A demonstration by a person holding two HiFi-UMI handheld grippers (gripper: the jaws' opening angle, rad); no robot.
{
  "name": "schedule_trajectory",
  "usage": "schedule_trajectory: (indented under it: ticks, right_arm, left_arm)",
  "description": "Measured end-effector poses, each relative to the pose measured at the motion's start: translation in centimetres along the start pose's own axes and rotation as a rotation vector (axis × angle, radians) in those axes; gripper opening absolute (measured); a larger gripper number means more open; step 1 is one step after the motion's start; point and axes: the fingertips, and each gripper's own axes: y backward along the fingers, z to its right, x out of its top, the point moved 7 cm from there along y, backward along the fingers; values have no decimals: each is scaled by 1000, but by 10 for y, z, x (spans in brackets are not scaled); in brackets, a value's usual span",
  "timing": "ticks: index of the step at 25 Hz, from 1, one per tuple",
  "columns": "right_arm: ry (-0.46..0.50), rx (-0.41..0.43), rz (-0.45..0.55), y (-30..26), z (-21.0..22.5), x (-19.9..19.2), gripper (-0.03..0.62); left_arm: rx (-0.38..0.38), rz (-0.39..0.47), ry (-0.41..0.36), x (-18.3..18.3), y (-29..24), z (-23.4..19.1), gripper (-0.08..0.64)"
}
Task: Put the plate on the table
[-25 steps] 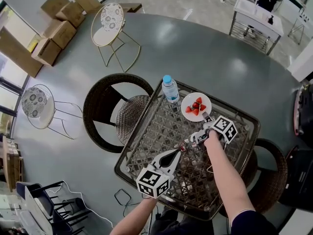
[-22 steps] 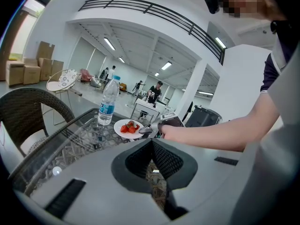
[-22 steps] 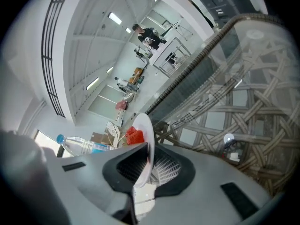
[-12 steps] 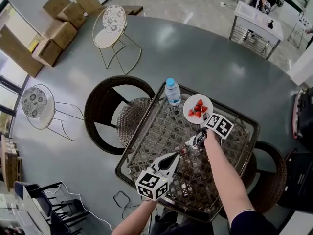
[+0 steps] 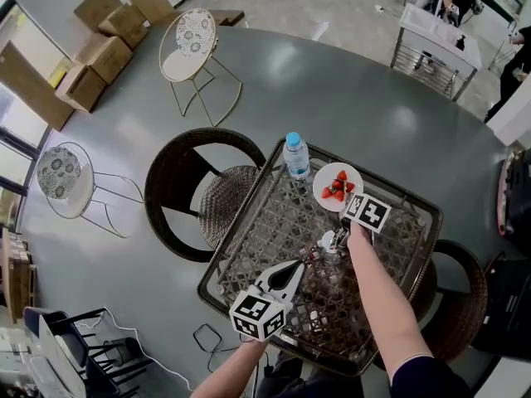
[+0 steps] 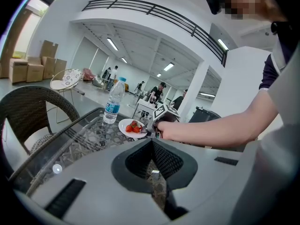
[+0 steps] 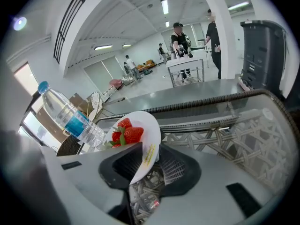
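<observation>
Right gripper (image 5: 345, 206) had edged closer onto the plate (image 5: 353, 175), jaws clamped on its near rim. The plate, tilted and carrying strawberries (image 5: 335, 188), stayed just right of the bottle (image 5: 295, 156). Release judged pending. Left gripper (image 5: 289, 270) closed, empty. Surface (image 5: 249, 247) rim ran just beyond the bottle, with open room on its near side.

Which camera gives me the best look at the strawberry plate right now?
The right gripper view: the plate fills the centre, its rim clamped between the right gripper's jaws. The head view shows it small from above; the left gripper view shows it small and distant.
</observation>
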Motion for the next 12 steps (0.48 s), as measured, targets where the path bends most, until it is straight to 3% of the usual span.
schedule_trajectory:
  ticks: [12]
  right_arm:
    - [137,-99,29,5,-5,3,101]
  left_arm:
    - [5,2,4,0,8,-1,6]
